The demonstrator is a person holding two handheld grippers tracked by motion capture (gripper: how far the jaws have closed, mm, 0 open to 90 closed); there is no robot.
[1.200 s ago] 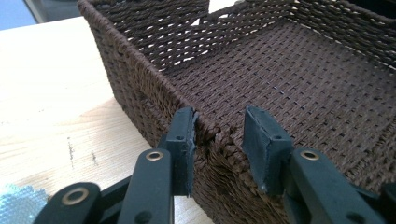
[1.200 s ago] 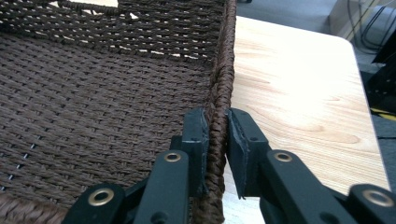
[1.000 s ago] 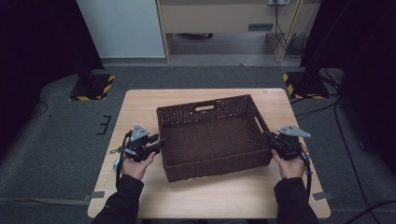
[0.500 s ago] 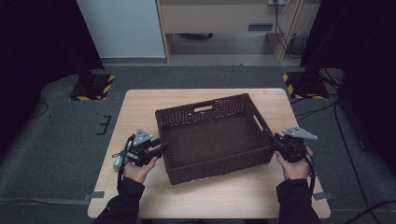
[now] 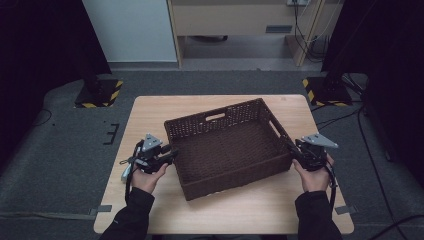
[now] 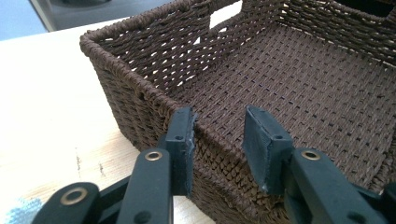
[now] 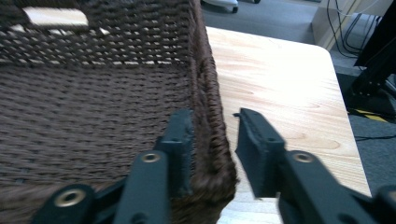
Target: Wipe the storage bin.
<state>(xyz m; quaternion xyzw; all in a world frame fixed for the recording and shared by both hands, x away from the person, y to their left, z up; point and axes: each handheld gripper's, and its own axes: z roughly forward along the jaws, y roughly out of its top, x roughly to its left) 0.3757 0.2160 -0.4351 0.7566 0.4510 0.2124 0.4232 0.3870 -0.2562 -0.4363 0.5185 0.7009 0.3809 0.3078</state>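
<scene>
The step in hand, as I judge it, is letting go of the basket (image 5: 227,145) now that it is sitting on the counter (image 5: 150,112), and doing that well means backing each claw straight off its wall without dragging the weave sideways or nudging the basket out of square.

The basket is resting near the middle of the counter, slightly turned so its long sides are running at an angle to the counter's edges. It is lying flat on its base and nothing is sitting in it.

The left claw (image 6: 219,140) is straddling the basket's left wall: the outer pad is touching the rim while the inner pad is standing clear of it over the woven floor, so the wall is sitting between released jaws; they have just been closing a little. The right claw (image 7: 210,140) is straddling the right wall in the same way, and its jaws have just been opening; the inner pad is lying against the wall and the outer one is hanging apart from it above the counter, so it is released too. Lifting both hands a touch before pulling outward should be keeping the pads from catching the braided rim.

The basket is looking dark brown, tightly woven, rectangular, with a thick braided rim and a slot handle (image 5: 216,116) cut into the far wall.
</scene>
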